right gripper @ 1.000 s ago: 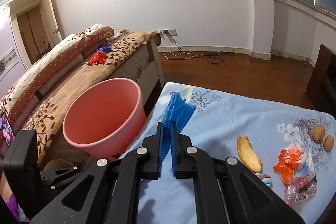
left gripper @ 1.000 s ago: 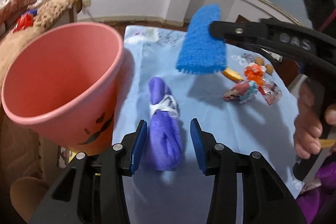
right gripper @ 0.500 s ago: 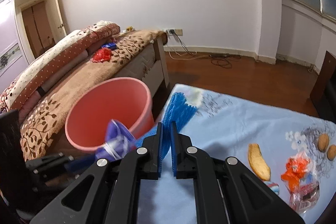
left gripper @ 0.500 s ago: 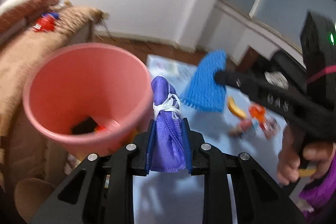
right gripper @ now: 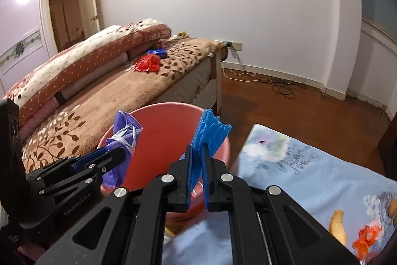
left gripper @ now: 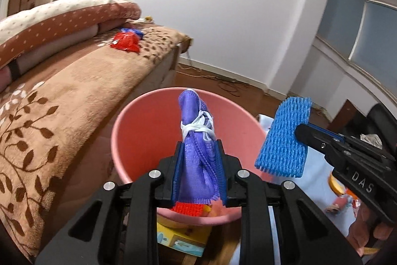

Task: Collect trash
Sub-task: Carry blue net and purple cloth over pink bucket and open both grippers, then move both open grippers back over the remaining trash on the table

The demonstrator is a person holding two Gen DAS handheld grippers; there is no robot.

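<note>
I have the left tool (left gripper: 198, 173) pinching the purple mask (left gripper: 197, 153) over the pink bin (left gripper: 139, 140) for dropping in; the right tool (right gripper: 196, 174), pinching the blue foam net (right gripper: 209, 132), waits above the bin's rim beside the surface (right gripper: 310, 178) edge.

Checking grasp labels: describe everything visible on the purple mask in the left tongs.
The purple mask is soft fabric with stitched seams, rolled into a bundle and tied round its upper part with its own white ear loops. It stands roughly upright, its lower half pinched between the blue pads of the left tongs, its top poking out above them. It hangs over the open mouth of the pink bucket without touching it. Only the pads touch it.
</note>
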